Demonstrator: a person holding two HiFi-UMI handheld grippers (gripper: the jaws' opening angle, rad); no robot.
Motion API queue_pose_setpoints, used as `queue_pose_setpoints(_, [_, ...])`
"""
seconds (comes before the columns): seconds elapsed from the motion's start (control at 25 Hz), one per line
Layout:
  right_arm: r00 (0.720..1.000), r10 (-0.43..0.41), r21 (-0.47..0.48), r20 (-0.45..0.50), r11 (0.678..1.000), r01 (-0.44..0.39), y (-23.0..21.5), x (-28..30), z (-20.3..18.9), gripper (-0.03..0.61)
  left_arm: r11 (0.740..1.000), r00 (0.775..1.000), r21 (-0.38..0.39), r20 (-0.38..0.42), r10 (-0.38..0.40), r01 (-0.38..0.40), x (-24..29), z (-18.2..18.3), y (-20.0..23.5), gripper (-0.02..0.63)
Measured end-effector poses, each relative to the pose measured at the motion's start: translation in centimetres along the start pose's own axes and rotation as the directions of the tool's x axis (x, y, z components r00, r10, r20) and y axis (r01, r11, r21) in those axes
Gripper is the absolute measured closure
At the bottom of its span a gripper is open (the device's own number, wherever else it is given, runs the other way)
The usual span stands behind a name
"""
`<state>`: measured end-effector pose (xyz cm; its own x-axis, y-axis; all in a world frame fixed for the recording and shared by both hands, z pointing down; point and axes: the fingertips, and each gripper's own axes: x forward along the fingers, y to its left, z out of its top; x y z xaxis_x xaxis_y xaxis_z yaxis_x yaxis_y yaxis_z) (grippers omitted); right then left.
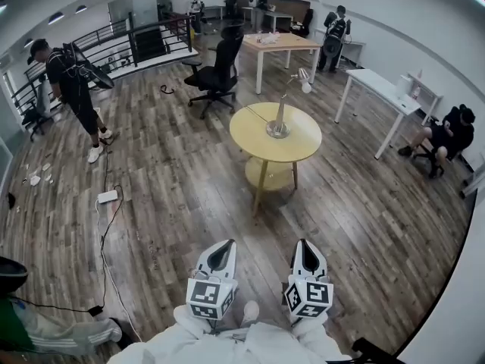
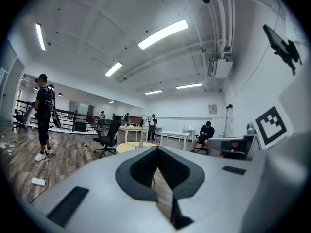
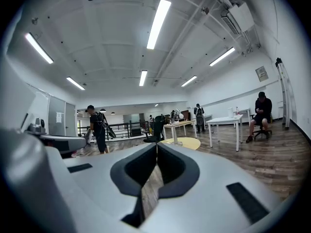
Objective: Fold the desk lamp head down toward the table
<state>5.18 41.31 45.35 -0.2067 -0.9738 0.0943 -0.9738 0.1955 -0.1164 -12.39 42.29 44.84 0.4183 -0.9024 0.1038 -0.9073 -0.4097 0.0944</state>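
Far off to the left of my left gripper (image 1: 224, 246), a white power strip (image 1: 107, 196) lies on the floor (image 1: 174, 180), which is matte grey-brown boards with a strong wood grain.

The left gripper is a smooth white shell that narrows to a rounded nose lined with dark, rubbery pads. I read its jaws as pressed together with nothing between them. White-sleeved arms hold it low and close to the body, pointing forward and roughly level. The cube (image 1: 208, 298) at its rear carries bold black-and-white square markers.

Ahead of it and slightly left, well apart, stands a black swivel chair (image 1: 216, 74) on a star base.

Straight ahead, between the lines of the two grippers and well apart from both, is the round table (image 1: 254, 146). It has a pale yellow top, thin legs and a smaller yellow disc below as a shelf. The desk lamp (image 1: 281, 111) stands on that top on a round metallic base. Its slim stem is upright, and its upper arm leans right to a small pale head raised high above the tabletop.

The right gripper (image 1: 304, 245) has the same white shell and dark pads. Its jaws are closed on nothing, and it is held level, parallel to the left one. Its own marker cube (image 1: 308, 298) shows the same square patterns.

Ahead and to its right, well apart, is a long white rectangular table (image 1: 383, 89) on thin white legs.
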Motion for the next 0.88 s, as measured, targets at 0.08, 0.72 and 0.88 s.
queue_pose_setpoints(0.08, [1.0, 0.006, -0.005, 0.006, 1.0, -0.006, -1.3, 1.9, 0.7, 0.566, 1.0, 1.0, 0.004, 0.007, -0.002, 0.002, 2.5, 0.6, -0.2, 0.614])
queue_pose_setpoints(0.72, [0.999, 0.023, -0.028, 0.024, 0.999, -0.022, -6.7, 10.6, 2.6, 0.566, 1.0, 1.0, 0.018, 0.013, -0.01, 0.01, 14.4, 2.2, -0.6, 0.614])
queue_pose_setpoints(0.88, [1.0, 0.014, -0.017, 0.014, 1.0, -0.014, -7.5, 11.8, 2.1, 0.566, 1.0, 1.0, 0.009, -0.002, -0.018, 0.018, 15.9, 1.7, -0.4, 0.614])
